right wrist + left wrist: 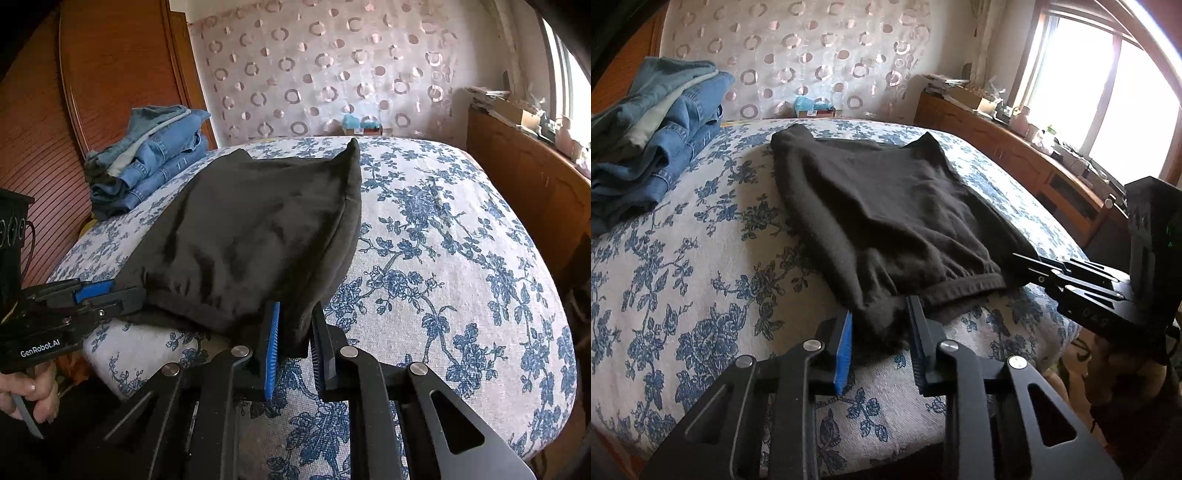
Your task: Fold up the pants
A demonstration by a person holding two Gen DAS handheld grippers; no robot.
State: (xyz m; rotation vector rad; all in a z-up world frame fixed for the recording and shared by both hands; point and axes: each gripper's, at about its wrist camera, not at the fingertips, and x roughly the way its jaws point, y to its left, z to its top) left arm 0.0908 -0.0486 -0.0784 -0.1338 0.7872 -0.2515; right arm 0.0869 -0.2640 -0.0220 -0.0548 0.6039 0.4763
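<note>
The black pants [886, 206] lie folded on the flowered bed cover, near edge towards me; they also show in the right wrist view [258, 229]. My left gripper [881, 325] holds the near left corner of the pants between its fingers, slightly raised. It also shows in the right wrist view [122, 291]. My right gripper [293, 332] holds the near right corner of the pants between its fingers. It also shows in the left wrist view [1027, 266] at the elastic waistband.
A stack of folded blue jeans [653, 147] sits at the far left of the bed [683, 295], also in the right wrist view [147, 162]. A wooden cabinet [1015, 155] with clutter stands right of the bed under the window. A wooden headboard [110, 74] is behind the jeans.
</note>
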